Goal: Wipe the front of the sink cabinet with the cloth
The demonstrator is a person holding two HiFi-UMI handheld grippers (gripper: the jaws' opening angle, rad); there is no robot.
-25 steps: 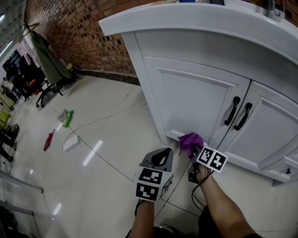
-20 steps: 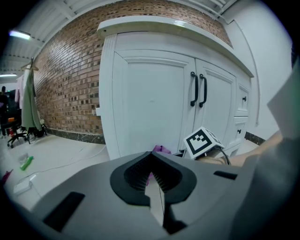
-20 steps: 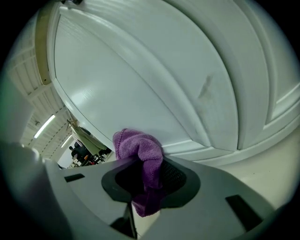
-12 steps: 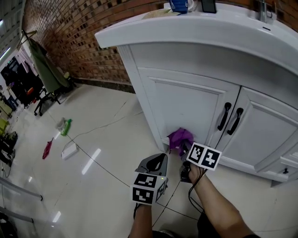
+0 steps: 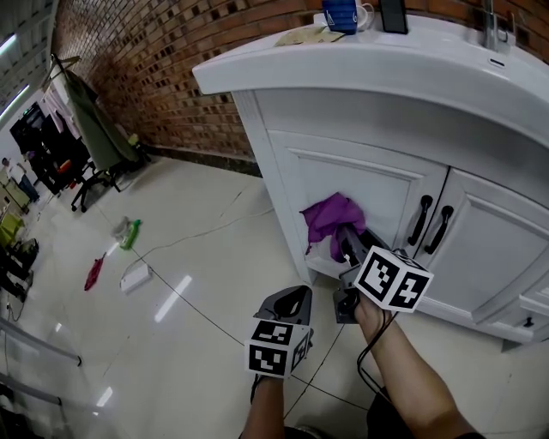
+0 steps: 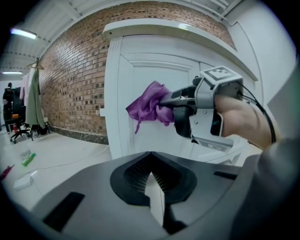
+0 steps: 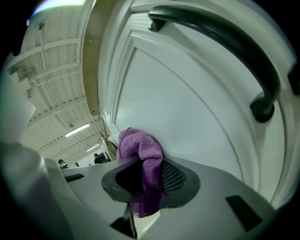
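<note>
Right gripper (image 5: 346, 244) clamps a bunched purple cloth (image 5: 329, 216) at its jaw tips, held against the white cabinet (image 5: 364, 176) door, left of the handles (image 5: 429, 226). Left gripper (image 5: 290, 302) hangs lower, jaws together, empty.

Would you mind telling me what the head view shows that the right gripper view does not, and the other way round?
Only the head view shows the left gripper, the red brick wall, the blue mug on the white countertop and the glossy tiled floor. Only the right gripper view shows, close up, the fingers of the right gripper clamped on the purple woven cloth. Both views show that cloth against the white panelled cabinet door, and a black bar handle.
</note>
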